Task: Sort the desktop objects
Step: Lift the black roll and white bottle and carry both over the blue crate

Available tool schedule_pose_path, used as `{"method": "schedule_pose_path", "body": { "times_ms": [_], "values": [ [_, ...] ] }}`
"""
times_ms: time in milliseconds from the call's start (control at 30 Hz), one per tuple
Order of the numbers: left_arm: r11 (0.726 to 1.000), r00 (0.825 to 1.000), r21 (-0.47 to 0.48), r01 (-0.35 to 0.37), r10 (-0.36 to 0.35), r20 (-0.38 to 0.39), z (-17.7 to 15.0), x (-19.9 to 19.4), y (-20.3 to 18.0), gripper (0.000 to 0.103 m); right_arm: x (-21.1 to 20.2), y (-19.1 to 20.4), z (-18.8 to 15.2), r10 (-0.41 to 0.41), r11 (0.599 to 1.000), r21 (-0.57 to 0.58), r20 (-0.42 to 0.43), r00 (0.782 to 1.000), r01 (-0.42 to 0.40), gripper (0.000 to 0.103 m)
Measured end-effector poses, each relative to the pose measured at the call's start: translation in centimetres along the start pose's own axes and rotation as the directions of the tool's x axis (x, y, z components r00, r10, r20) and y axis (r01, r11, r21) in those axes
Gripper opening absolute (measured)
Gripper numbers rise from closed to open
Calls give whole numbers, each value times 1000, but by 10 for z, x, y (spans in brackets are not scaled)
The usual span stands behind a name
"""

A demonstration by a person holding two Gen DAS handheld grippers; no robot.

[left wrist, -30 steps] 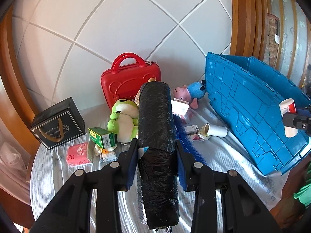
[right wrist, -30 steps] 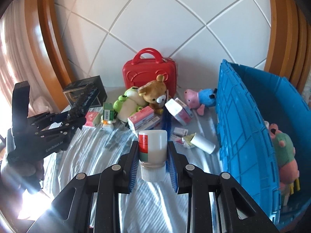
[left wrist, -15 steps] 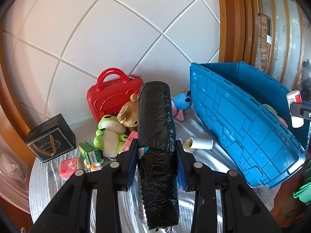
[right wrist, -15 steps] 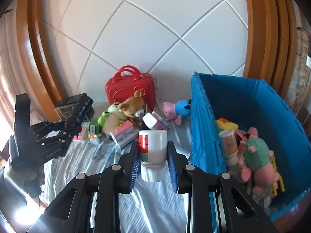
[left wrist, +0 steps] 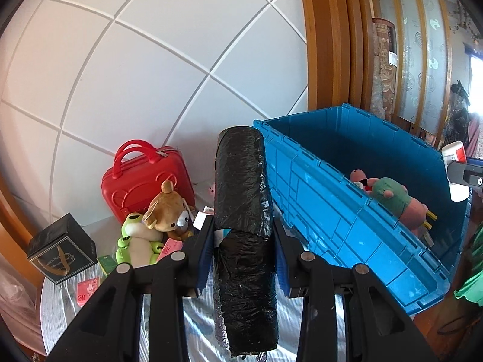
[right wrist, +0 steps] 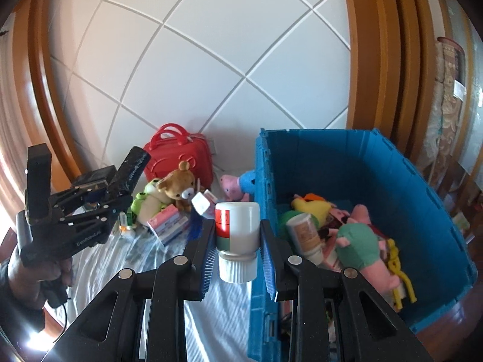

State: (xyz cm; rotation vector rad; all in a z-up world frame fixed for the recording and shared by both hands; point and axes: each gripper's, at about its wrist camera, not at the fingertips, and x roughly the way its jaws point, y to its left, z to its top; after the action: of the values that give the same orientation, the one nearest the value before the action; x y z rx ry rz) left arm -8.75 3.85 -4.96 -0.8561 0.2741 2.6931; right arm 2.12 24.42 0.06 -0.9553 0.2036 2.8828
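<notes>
Wrinkled black plastic, wound into a long roll [left wrist: 244, 235], sits clamped between the jaws of the left gripper [left wrist: 244, 241], its far end sticking well past the fingertips and its near end hanging back toward the camera. Left of those jaws, on the silvery striped tablecloth [left wrist: 60, 310], stands a square black gift box [left wrist: 62, 252], then a green frog plush [left wrist: 135, 241] leaning against a brown teddy bear [left wrist: 169, 208], with a glossy red hard-shell case [left wrist: 145, 184] upright behind them at the white tiled wall [left wrist: 151, 69]. Right of the roll lies the big blue plastic crate [left wrist: 356, 229], its near wall just beside the right-hand finger. Over at the right gripper [right wrist: 237, 241], the jaws are pressed together on a white plastic bottle with a red and green label [right wrist: 237, 226], cap toward the camera. Beyond its left finger lie pink and white cartons [right wrist: 167, 223]; beyond its right finger, inside the crate, rests a pink pig plush in a green dress [right wrist: 359, 247] among other toys.
</notes>
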Motion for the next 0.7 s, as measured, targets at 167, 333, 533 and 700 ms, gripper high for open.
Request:
{"method": "schedule_pose_path", "body": {
  "times_ms": [167, 333, 533, 700],
  "values": [
    [999, 999, 31, 39, -40, 19, 19, 5, -29, 35, -3, -25, 0, -27, 999, 29, 0, 1000, 27, 27],
    [994, 996, 68, 81, -83, 24, 33, 12, -60, 35, -9, -47, -2, -52, 997, 56, 2, 999, 52, 27],
    [987, 991, 105, 125, -128, 31, 49, 17, -93, 35, -18, -73, -4, -81, 993, 90, 7, 997, 80, 27],
    [979, 987, 137, 149, -155, 39, 60, 19, -118, 35, -23, -92, -6, -101, 989, 110, 12, 995, 99, 27]
  ]
}}
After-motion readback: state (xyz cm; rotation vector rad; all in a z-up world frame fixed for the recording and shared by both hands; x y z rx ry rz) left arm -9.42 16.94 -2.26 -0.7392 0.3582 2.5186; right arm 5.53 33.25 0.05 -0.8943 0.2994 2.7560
